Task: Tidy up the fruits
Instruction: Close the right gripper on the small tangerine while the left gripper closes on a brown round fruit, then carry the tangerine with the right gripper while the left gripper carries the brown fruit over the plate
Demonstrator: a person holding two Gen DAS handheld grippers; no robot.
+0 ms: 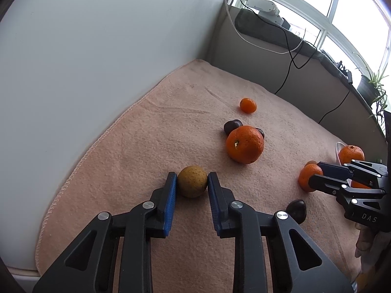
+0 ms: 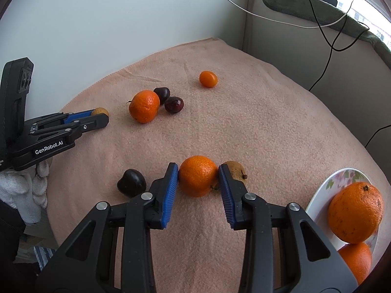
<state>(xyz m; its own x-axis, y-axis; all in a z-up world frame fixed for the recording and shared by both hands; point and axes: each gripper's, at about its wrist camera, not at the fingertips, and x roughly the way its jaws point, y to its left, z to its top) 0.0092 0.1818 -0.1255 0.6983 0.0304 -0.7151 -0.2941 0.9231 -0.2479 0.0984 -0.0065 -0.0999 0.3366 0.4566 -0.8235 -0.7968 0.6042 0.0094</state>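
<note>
Your left gripper point(image 1: 192, 182) sits at the lower centre of the left wrist view, its blue pads pressed against both sides of a small tan fruit point(image 1: 192, 181) that rests on the pink cloth point(image 1: 151, 127). In the right wrist view that same gripper comes in from the left edge, with the tan fruit just showing at its tips.

Your right gripper point(image 2: 198, 176) is clenched on a small orange point(image 2: 198, 175) at the lower centre of its own view, both pads touching the peel. Just behind the right-hand finger lies another brownish fruit point(image 2: 235, 169), touching or nearly touching the orange; the finger hides the contact.

A dark plum point(image 2: 131, 183) lies just left of the right gripper's left finger. Toward the upper middle of the right wrist view, a larger orange point(image 2: 144, 106) sits against two more dark plums point(image 2: 174, 104), and a little oval orange fruit point(image 2: 208, 79) lies apart, farther up the cloth.

At the lower right edge, a white flowered plate point(image 2: 322, 195) holds a big orange point(image 2: 355, 212) with a second orange point(image 2: 355, 258) below it. A white-gloved hand point(image 2: 27, 183) shows under the left gripper at the left edge.
</note>
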